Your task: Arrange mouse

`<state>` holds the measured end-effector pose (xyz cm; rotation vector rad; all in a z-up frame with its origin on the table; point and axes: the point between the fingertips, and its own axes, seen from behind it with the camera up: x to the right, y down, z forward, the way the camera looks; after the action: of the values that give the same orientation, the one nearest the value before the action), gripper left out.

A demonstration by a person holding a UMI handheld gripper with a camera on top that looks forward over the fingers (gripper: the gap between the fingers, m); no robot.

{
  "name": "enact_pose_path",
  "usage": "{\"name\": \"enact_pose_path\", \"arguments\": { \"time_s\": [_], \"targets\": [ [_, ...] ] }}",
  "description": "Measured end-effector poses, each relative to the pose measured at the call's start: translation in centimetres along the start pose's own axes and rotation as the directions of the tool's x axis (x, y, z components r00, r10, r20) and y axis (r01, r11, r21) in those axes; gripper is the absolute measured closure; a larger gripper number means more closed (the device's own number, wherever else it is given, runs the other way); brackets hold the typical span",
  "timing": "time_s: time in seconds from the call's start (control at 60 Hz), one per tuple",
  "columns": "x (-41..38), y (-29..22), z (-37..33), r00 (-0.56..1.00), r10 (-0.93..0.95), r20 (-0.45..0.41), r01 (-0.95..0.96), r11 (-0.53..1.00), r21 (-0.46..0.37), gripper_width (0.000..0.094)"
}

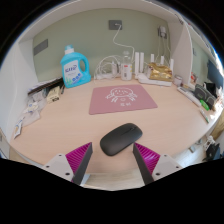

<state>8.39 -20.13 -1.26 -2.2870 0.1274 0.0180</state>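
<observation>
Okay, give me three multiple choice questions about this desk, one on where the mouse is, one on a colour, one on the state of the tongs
1. Where is the mouse?
A. on the mouse pad
B. on the bare desk just ahead of the tongs
C. beside the bottle

2. What colour is the mouse pad?
A. pink
B. green
C. black

3. How are the tongs?
A. shut on the mouse
B. shut on nothing
C. open, holding nothing

Answers: B, it lies short of the pad, near the fingertips; A, the pad is a dusty pink; C, a wide gap shows between the fingers.

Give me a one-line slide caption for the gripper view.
Open gripper approaching a black mouse just ahead of its fingers, pink mouse pad beyond on the desk.
</observation>
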Motion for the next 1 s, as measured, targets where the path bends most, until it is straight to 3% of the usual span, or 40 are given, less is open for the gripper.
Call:
{"name": "enact_pose_path", "arguments": {
  "time_s": [0.283, 0.35, 0.433, 0.483, 0.683, 0.85, 1.0],
  "targets": [
    [-0.4, -3.5, 3.9, 1.000, 0.017, 0.023, -0.016, 1.000, -0.003, 0.0114],
    [-0.2, -4.0, 4.7, 1.000, 0.003, -0.004, -0.003, 1.000, -0.006, 0.0189],
    [0.8, -4.3, 5.4, 0.996, -0.035, -0.079, 0.034, 0.999, -0.016, 0.0355],
    [0.4, -4.5, 5.8, 0.996, -0.034, -0.078, 0.033, 0.999, -0.010, 0.0449],
    [0.2, -4.6, 5.7, 0.994, -0.067, -0.085, 0.066, 0.998, -0.012, 0.0550],
    [0.6, -5.8, 4.0, 0.994, -0.068, -0.086, 0.066, 0.997, -0.024, 0.0585],
    [-0.6, -13.5, -0.2, 0.999, -0.039, -0.033, 0.042, 0.995, 0.090, 0.0584]
  ]
}}
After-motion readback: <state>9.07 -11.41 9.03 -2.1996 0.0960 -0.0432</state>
